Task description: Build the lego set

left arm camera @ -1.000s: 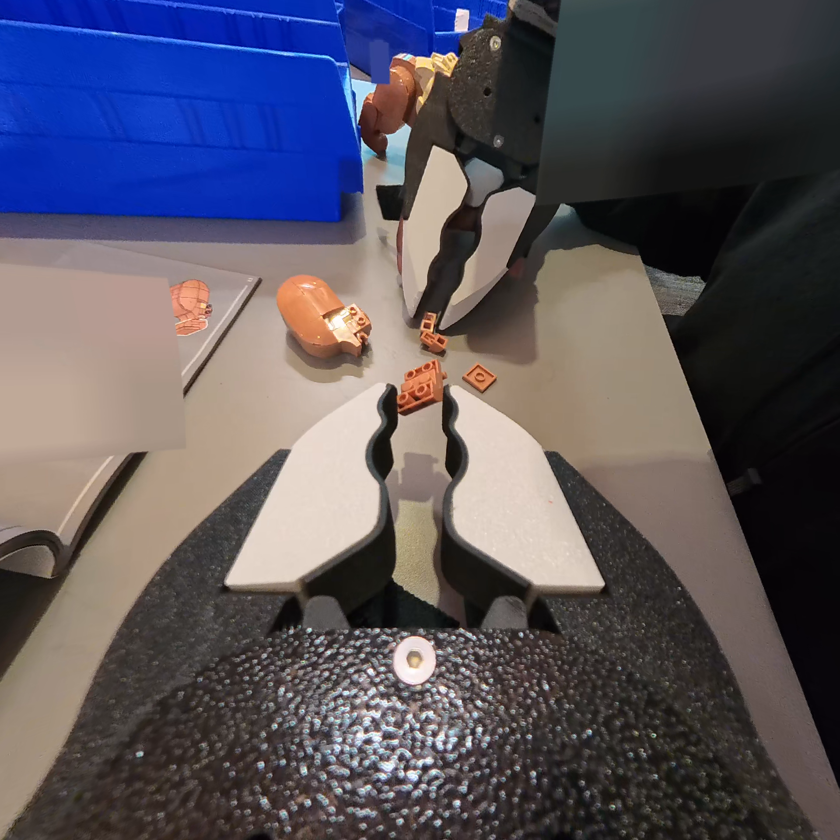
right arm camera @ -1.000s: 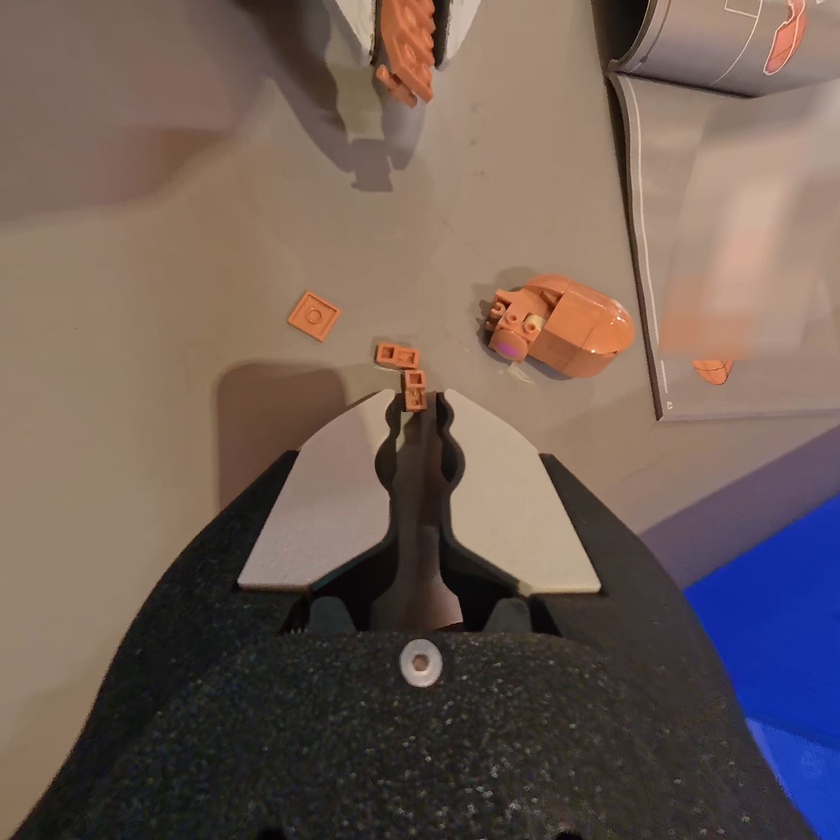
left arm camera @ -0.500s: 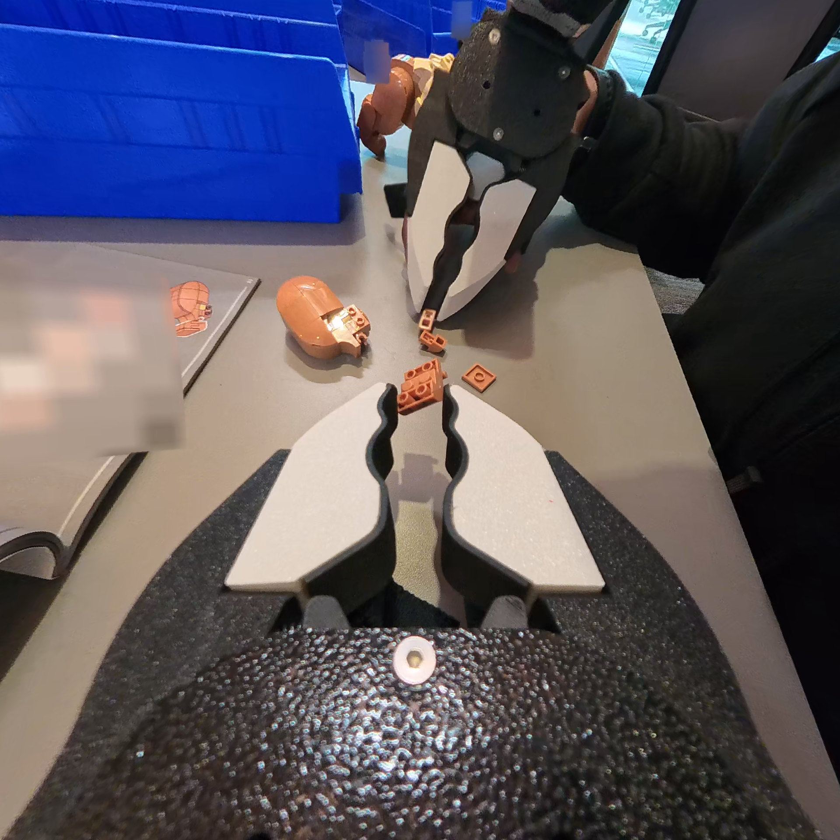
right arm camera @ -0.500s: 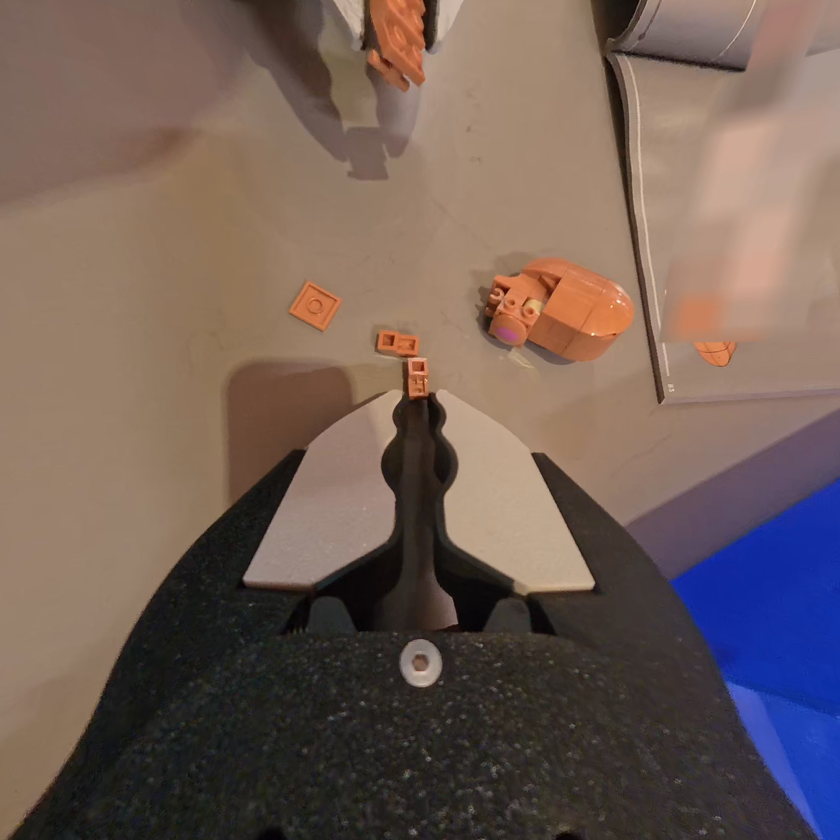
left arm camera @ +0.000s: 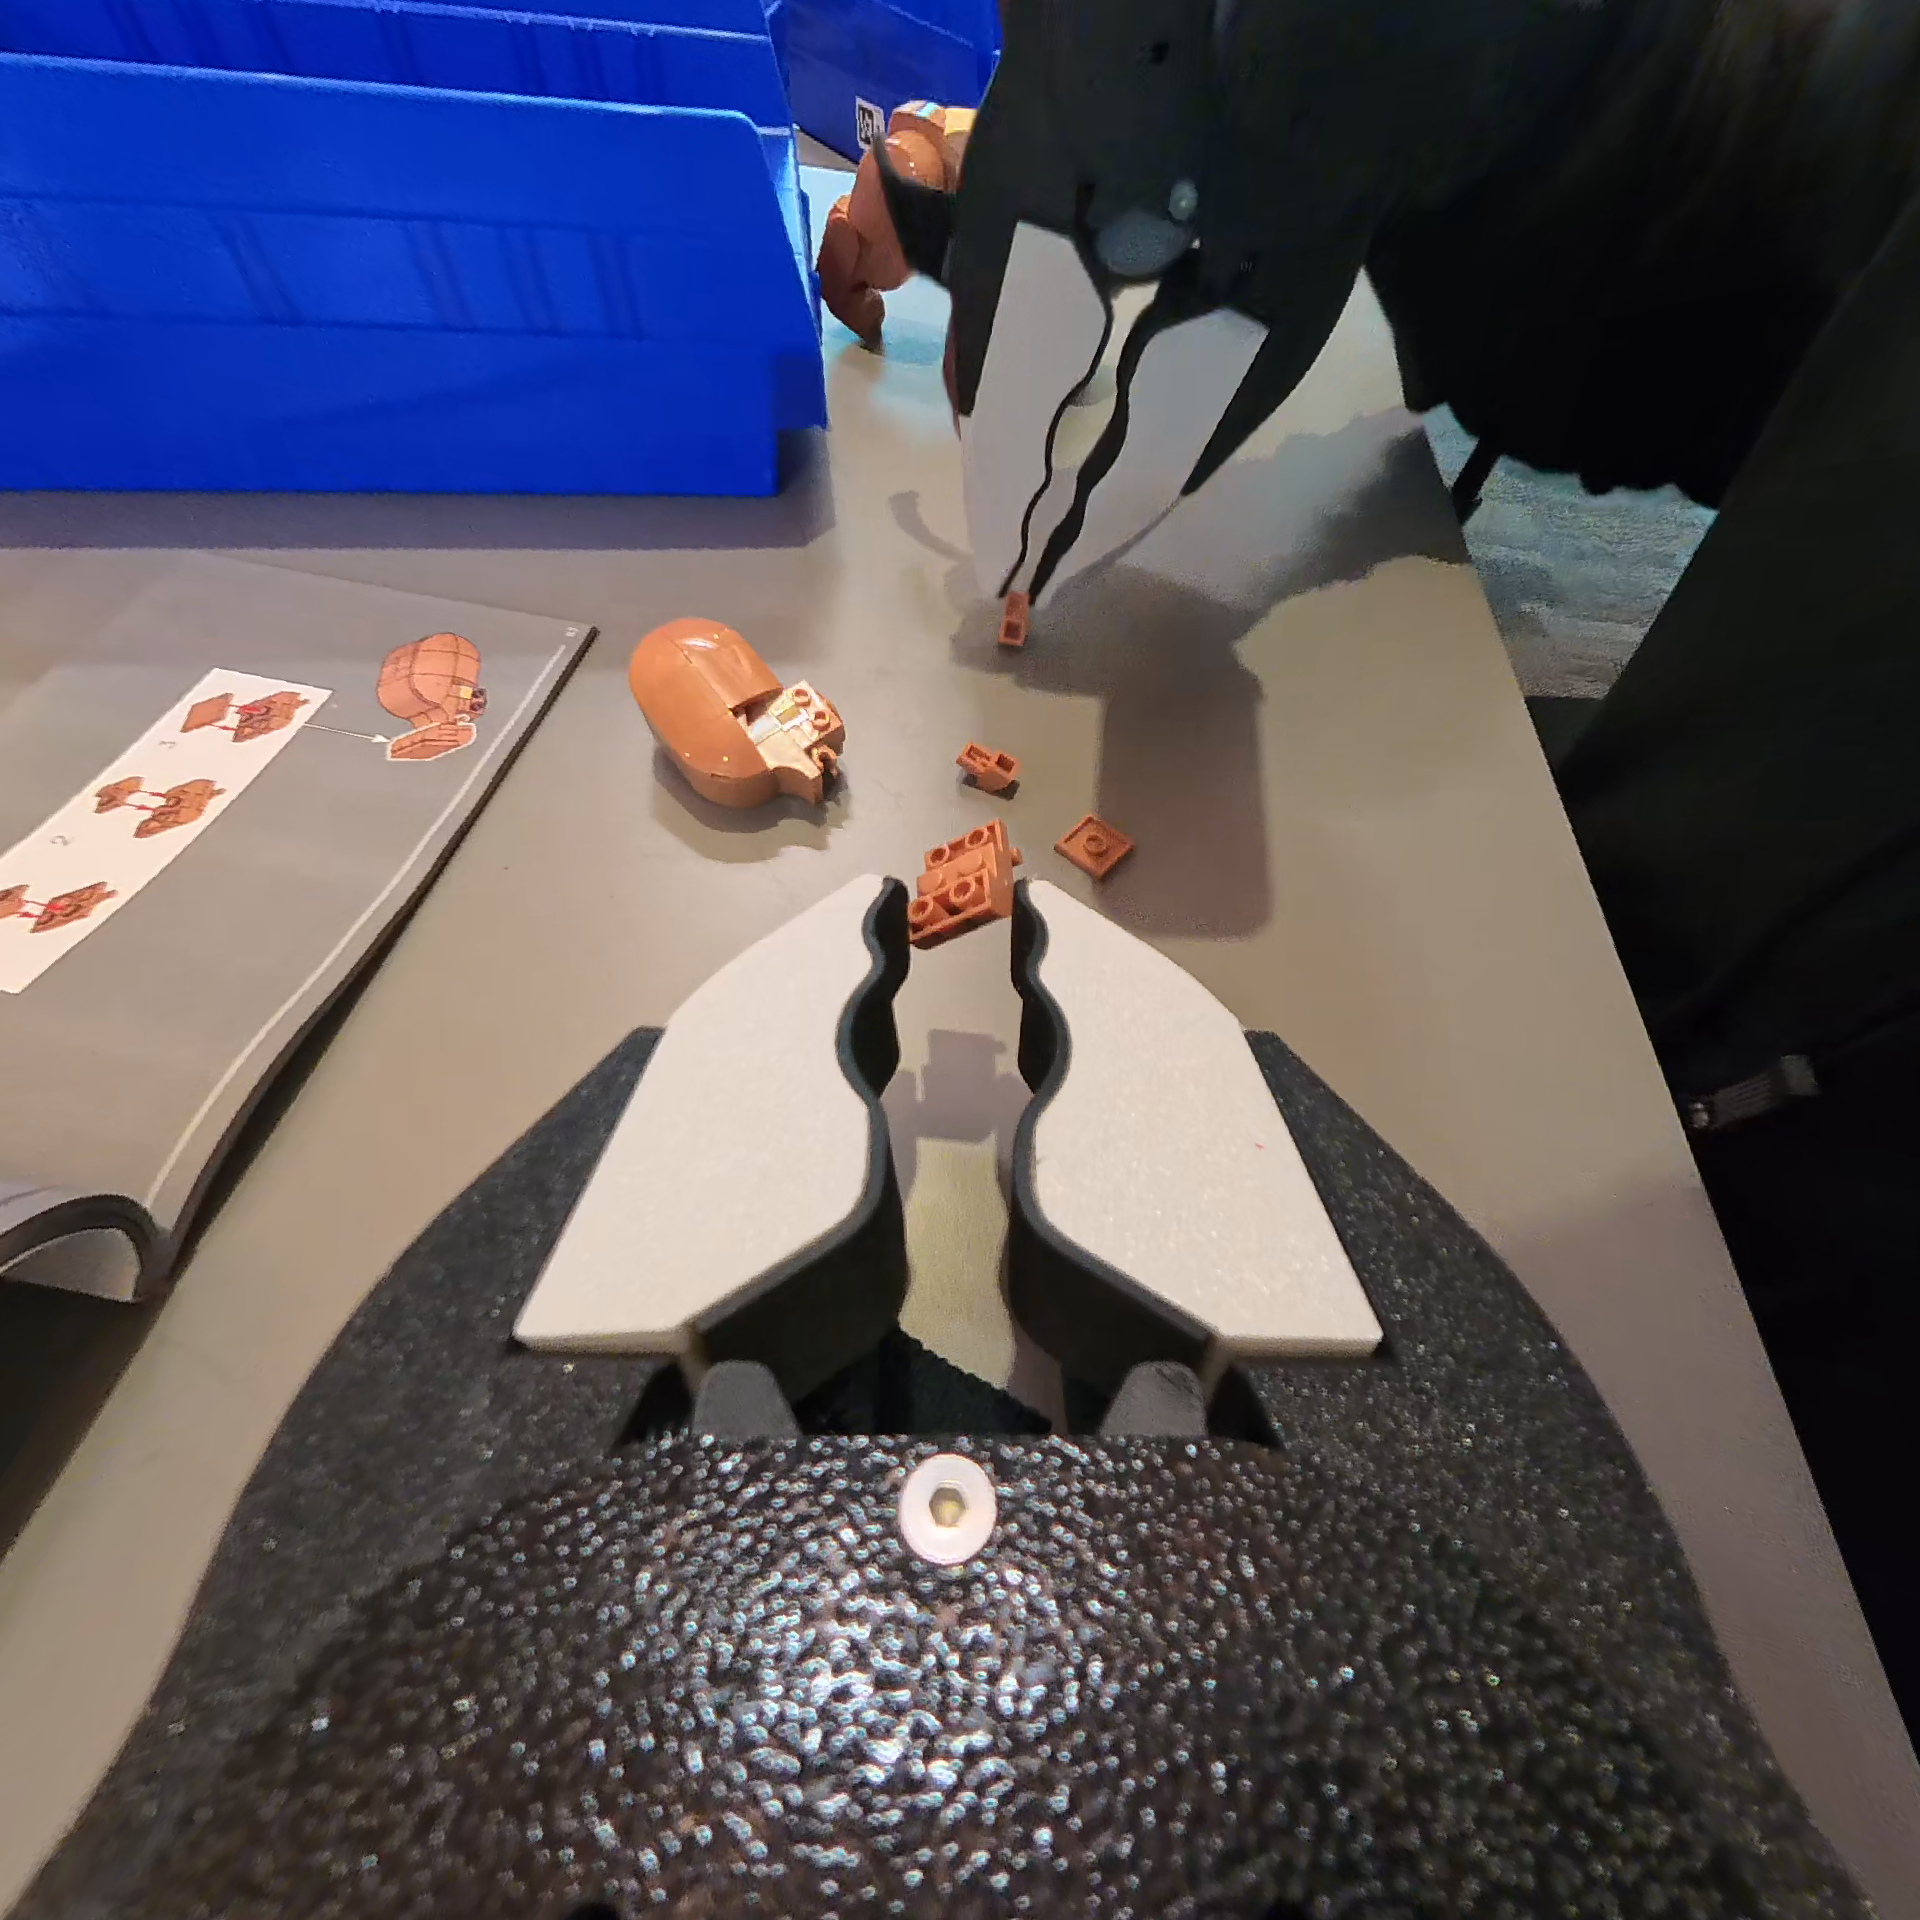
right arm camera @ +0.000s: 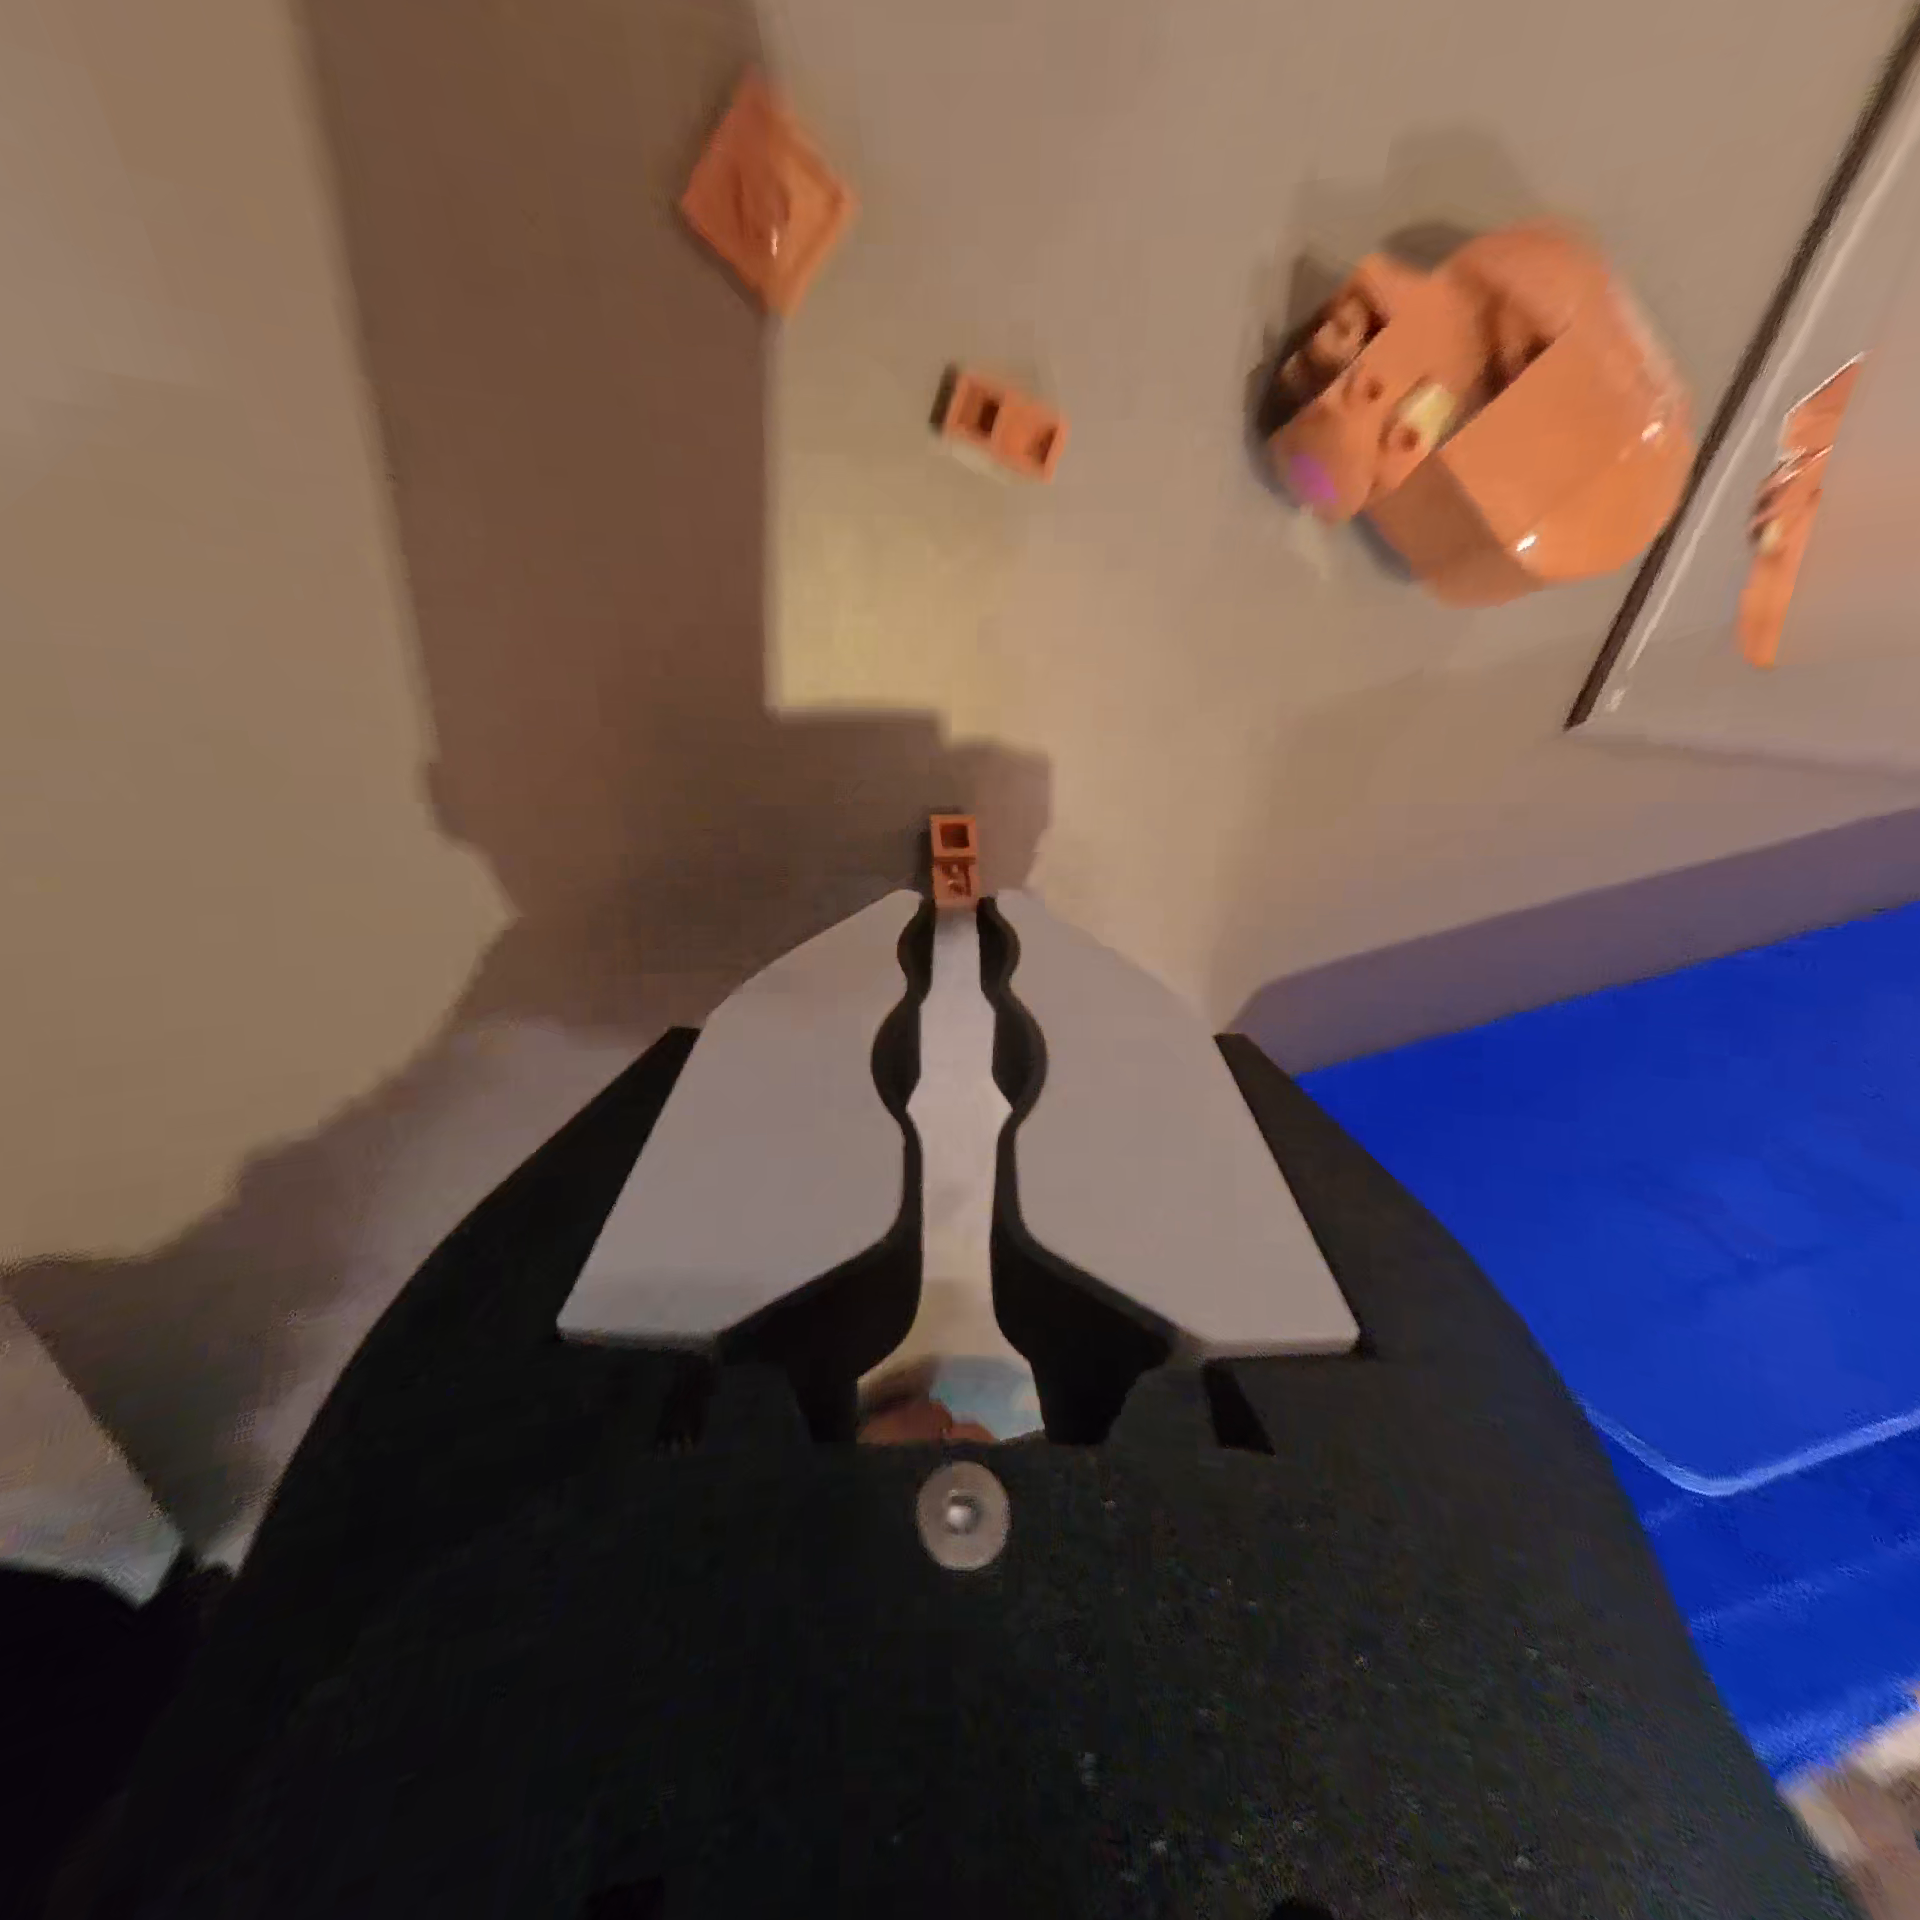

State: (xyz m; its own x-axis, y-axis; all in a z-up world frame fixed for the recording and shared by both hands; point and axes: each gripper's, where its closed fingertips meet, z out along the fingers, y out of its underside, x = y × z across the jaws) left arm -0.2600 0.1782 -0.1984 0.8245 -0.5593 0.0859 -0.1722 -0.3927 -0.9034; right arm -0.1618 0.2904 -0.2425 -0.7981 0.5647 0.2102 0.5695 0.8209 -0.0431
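Black grippers (left arm camera: 961,920), grey fingers (left arm camera: 727,1122), seemingly dark sleeve (left arm camera: 1558,208)

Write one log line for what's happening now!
left gripper: holds stud-plate assembly | right gripper: pinches small brown brick, lifted

A matte grey table (left arm camera: 1351,727) is carrying blue plastic bins (left arm camera: 395,291) at upper left and an open instruction booklet (left arm camera: 208,883) at left. Lying mid-frame are a rounded brown brick assembly (left arm camera: 717,717), a small hollow brown brick (left arm camera: 987,767) and a flat square brown plate (left arm camera: 1094,845).

There were two grippers (left arm camera: 961,902) (right arm camera: 956,902), four loose brown lego pieces (left arm camera: 988,767), two built lego assemblies (left arm camera: 727,722), one instruction booklet (left arm camera: 312,831).
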